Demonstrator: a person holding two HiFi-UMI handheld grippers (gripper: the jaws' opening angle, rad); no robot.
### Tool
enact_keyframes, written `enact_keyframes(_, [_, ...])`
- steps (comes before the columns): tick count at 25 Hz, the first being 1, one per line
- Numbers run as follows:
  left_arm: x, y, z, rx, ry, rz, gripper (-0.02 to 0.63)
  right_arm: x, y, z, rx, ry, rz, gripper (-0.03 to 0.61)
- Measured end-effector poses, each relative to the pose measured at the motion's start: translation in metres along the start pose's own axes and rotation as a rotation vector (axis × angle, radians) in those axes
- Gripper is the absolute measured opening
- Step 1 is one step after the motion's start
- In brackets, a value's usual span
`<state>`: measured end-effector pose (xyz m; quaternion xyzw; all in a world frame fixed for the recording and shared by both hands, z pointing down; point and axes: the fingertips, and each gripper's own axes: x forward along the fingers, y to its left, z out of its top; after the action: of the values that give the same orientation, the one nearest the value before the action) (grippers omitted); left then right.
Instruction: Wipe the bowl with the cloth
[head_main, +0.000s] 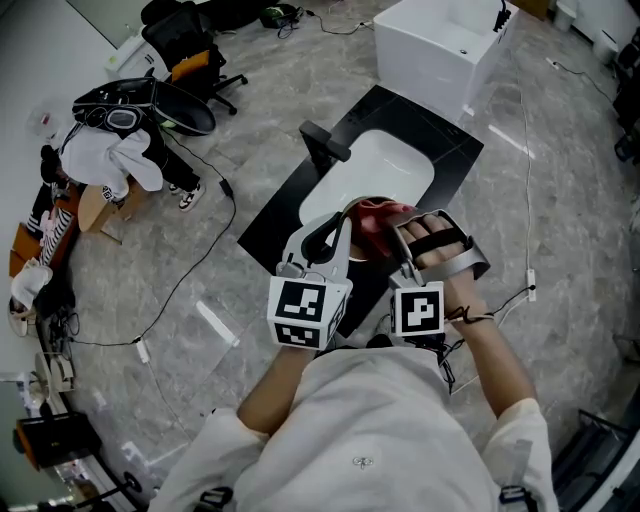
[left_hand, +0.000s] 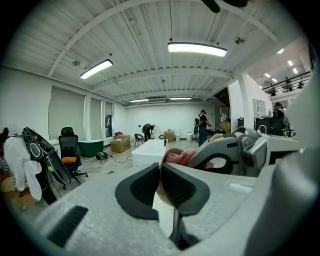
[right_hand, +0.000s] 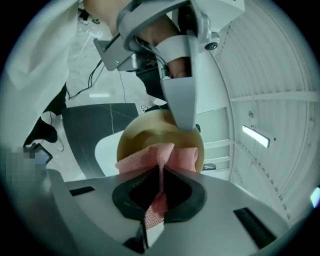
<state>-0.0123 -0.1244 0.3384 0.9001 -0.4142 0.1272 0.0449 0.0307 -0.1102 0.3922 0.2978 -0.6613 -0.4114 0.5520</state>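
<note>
Left claw (left_hand: 160, 175) clamped shut on the bowl (right_hand: 150, 132) rim, steadying it at frame centre; my right claw (right_hand: 161, 172) pinches the pink cloth (right_hand: 142, 157) tight against it for wiping.

Bowl (right_hand: 150, 134), tan, smooth, held tipped on edge in mid-air, rim pinched in left gripper (left_hand: 160, 172); cloth (right_hand: 142, 160), pink knit, bunched against the bowl, clamped in right gripper (right_hand: 161, 172).
</note>
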Motion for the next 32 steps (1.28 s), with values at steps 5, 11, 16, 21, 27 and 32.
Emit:
enact_keyframes(5, [0.001,0.0,0.002,-0.008,-0.006,-0.008,0.028,0.003,-0.002,0.0,-0.007,0.013,-0.005,0.017])
enact_keyframes(11, [0.0,-0.015,0.006,0.062,-0.01,-0.046,0.028,0.007,0.021,0.019,0.034,-0.029,0.111,0.017])
enact_keyframes(16, [-0.001,-0.018,0.007,0.029,-0.02,-0.077,0.026,0.002,0.017,0.036,0.099,-0.116,0.12,0.017])
enact_keyframes(21, [-0.003,-0.022,0.007,-0.002,-0.029,-0.1,0.027,-0.001,-0.003,0.044,0.185,-0.164,0.043,0.017])
enact_keyframes(27, [-0.005,-0.024,0.007,-0.015,-0.025,-0.105,0.026,-0.002,-0.016,0.039,0.241,-0.14,-0.025,0.017])
enact_keyframes(32, [-0.007,-0.022,0.0,-0.017,-0.004,-0.097,0.026,0.002,-0.022,0.023,0.212,-0.043,-0.092,0.017])
